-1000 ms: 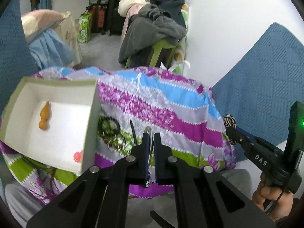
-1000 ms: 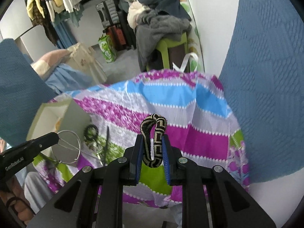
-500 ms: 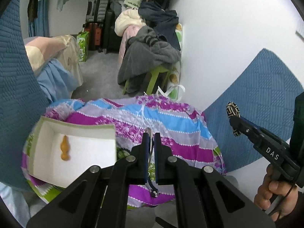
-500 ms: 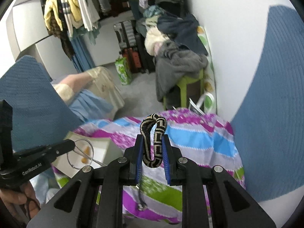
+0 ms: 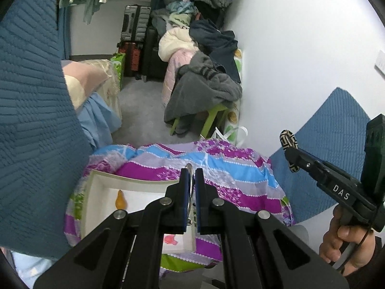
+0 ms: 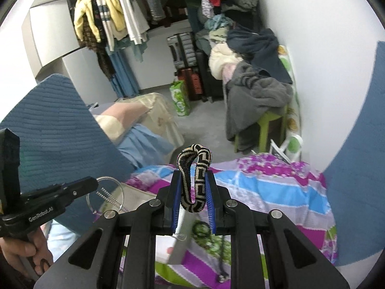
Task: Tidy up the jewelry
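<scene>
We see both grippers held up above the bright purple, blue and green floral cloth [image 5: 223,168] spread over the work surface. The left gripper [image 5: 191,185] has its blue-padded jaws pinched nearly together on a thin silver wire hoop bangle [image 6: 105,193]; in the left wrist view only a sliver of the hoop shows edge-on between the pads, while the right wrist view shows the full ring hanging from the tip, with a short beaded strand across it. The right gripper [image 6: 193,187] is clamped on a woven black-and-cream patterned fabric bangle [image 6: 195,168], which stands upright in the jaws with its top loop rising past the fingertips. Below, on the cloth, sits a shallow white cardboard box [image 5: 96,192], open at the top; inside it we see a small orange pear-shaped piece [image 5: 119,198] and a pink piece [image 5: 169,238] near the front wall. A dark cord with a pendant [image 6: 222,257] lies on the cloth just beside the box. A hand [image 5: 346,240] grips the right gripper's handle. Piled clothes on a green stool [image 5: 204,89] stand behind, against the white wall.
</scene>
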